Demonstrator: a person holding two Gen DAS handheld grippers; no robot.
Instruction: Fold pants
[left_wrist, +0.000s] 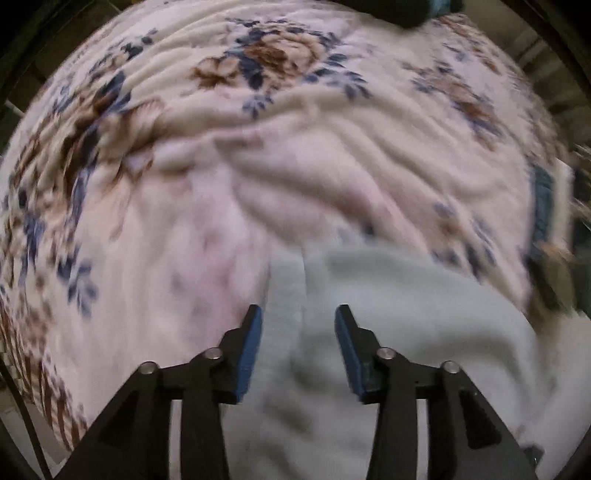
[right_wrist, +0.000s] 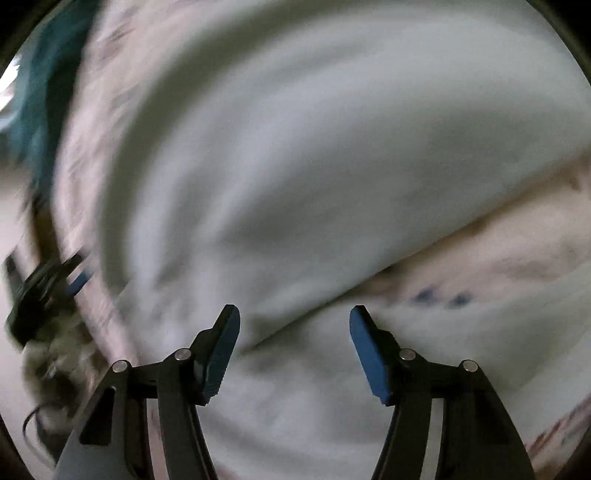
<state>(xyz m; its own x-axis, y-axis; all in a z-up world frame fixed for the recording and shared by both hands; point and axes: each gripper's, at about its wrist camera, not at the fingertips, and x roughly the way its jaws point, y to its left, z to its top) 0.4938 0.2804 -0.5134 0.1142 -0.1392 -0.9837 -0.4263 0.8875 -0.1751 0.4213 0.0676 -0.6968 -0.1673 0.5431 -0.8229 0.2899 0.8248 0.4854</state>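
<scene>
We hover both tools over pale grey pants (left_wrist: 388, 314) bunched on the floral blanket (left_wrist: 258, 147). Left gripper (left_wrist: 298, 314) and right gripper (right_wrist: 290, 314) stand spread, empty. Next, we judge, comes pinching an edge to begin folding.

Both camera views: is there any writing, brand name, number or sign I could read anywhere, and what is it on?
None: no text can be read in either view.
The pale pants show no label or tag.
The floral blanket carries only a flower print, no words.
The left gripper and right gripper show no markings.
Both views are motion-blurred, so any small print would be lost.
</scene>
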